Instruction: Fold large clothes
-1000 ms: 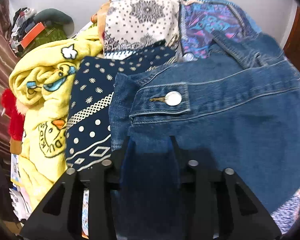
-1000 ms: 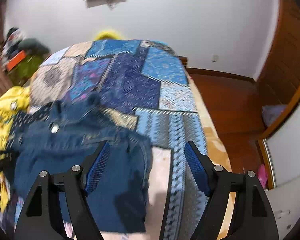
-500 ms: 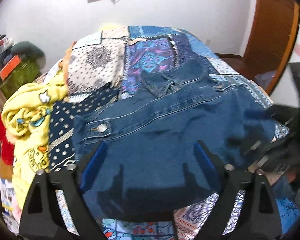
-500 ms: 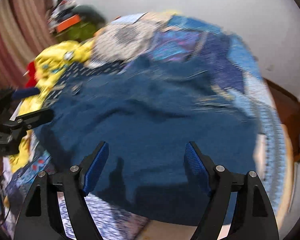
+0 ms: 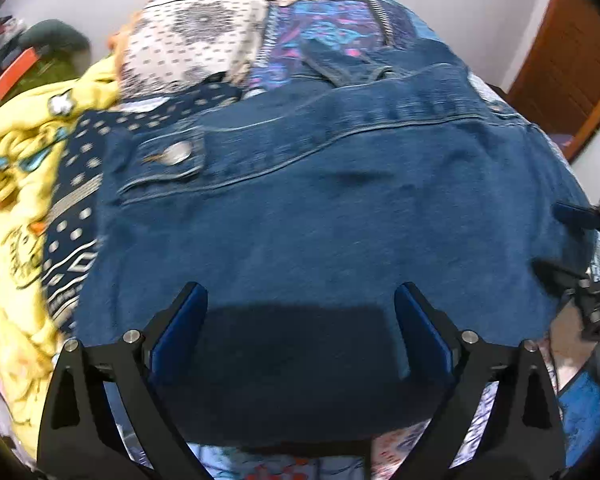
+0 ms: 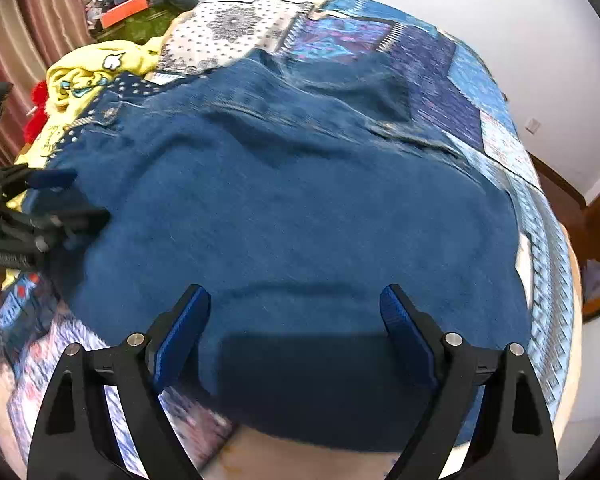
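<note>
A blue denim jacket (image 5: 320,220) lies spread on the patchwork bed; it also fills the right wrist view (image 6: 300,200). Its cuff with a metal button (image 5: 176,154) points left, and its collar (image 5: 340,68) lies at the far side. My left gripper (image 5: 300,328) is open and empty over the jacket's near edge. My right gripper (image 6: 296,328) is open and empty over the near edge too. Each gripper shows at the side of the other's view: the right one (image 5: 580,248) and the left one (image 6: 48,204).
A yellow printed garment (image 5: 24,184) and a navy dotted cloth (image 5: 76,184) lie left of the jacket. The patchwork bedspread (image 6: 440,68) covers the bed. Clutter (image 6: 132,4) sits by the striped curtain at the far left. A wooden door (image 5: 572,60) stands right.
My left gripper has opened, let go of the denim and backed off. My right gripper swung left from the bed's right side to face the jacket. The jacket now lies flat.
</note>
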